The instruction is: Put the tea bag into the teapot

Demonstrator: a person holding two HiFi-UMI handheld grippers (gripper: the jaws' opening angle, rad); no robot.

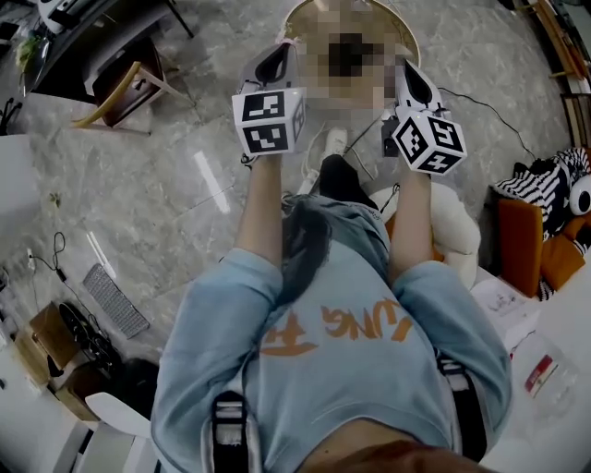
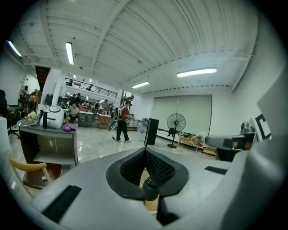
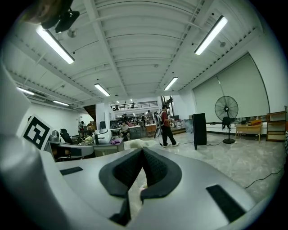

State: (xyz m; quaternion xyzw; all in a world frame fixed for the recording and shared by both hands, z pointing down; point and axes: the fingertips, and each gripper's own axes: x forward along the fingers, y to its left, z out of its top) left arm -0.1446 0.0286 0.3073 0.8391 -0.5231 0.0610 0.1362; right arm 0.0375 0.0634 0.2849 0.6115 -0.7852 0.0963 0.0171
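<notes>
Seemingly nothing is starting: left gripper and right gripper are hovering, jaws together, needing the unseen tea bag.

Round table: mostly hidden, cut by top edge.
Wooden chair: lower part hidden behind left gripper.
Distant people: too small to tell.

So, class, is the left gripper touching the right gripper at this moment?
Apart. The head view shows the left gripper and the right gripper held up side by side, with a plain gap between them.
</notes>
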